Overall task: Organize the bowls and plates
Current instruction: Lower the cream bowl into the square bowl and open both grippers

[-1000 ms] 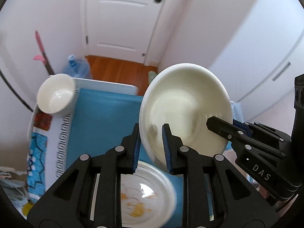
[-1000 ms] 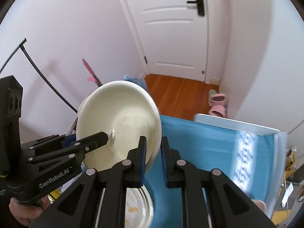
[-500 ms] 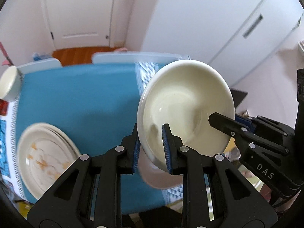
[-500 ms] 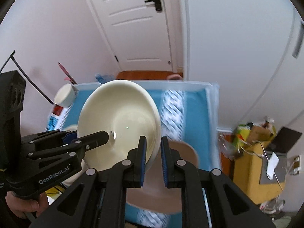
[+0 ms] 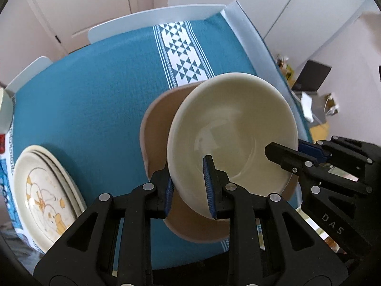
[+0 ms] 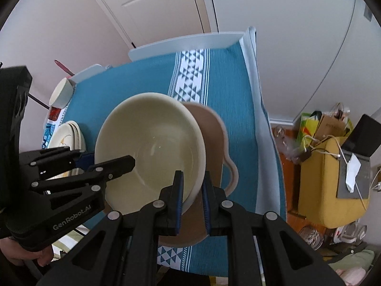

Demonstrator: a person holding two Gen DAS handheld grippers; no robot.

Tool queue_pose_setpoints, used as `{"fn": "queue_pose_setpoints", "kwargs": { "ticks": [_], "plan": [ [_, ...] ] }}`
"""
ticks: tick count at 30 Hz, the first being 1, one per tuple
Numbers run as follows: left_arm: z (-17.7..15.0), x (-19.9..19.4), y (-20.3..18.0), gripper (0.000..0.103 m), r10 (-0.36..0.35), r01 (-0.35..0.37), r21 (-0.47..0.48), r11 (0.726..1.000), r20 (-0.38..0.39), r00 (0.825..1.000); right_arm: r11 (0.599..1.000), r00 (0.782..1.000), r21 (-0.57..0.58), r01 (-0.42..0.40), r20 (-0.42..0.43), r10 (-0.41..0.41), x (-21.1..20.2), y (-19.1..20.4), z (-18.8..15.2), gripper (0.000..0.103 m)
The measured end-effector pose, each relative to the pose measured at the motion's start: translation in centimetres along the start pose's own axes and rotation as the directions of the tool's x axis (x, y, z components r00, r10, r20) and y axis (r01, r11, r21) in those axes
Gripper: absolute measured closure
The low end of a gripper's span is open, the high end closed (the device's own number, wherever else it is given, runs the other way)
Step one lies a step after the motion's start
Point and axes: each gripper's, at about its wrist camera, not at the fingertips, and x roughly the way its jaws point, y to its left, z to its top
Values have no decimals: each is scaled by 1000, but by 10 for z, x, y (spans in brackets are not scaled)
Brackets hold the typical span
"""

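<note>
Both the left gripper (image 5: 188,187) and right gripper (image 6: 192,200) have jaws clamped on opposite rims of the glossy cream ceramic bowl (image 5: 232,140); rigid, slippery, breakable, best held there.

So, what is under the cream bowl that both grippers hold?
Under the cream bowl lies a tan plate on the blue tablecloth. Only the plate's edges show; its middle is covered by the bowl. Whether bowl and plate touch cannot be told.

The big bowl (image 5: 233,128) is looking creamy white, and the tray (image 5: 157,124) under it is showing light brown. The tablecloth (image 5: 95,88) is showing teal with a white triangle stripe (image 5: 183,50), and the plates (image 5: 42,197) are showing yellow drawings.
</note>
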Motion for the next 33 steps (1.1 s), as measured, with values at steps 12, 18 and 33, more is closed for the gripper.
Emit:
{"fn": "queue_pose_setpoints", "kwargs": {
  "ticks": [12, 18, 33],
  "plan": [
    [7, 12, -20, 83, 132, -129, 146, 981, -9, 991, 1000, 1000, 10, 1, -23, -1, 7, -7, -4, 89],
    [7, 8, -24, 83, 197, -198, 182, 963, 23, 980, 1000, 1000, -15, 2, -23, -3, 5, -6, -6, 89],
    [10, -57, -8, 83, 147, -163, 113, 980, 134, 980, 1000, 998, -25, -18, 58, 19, -47, -5, -5, 89]
  ]
}}
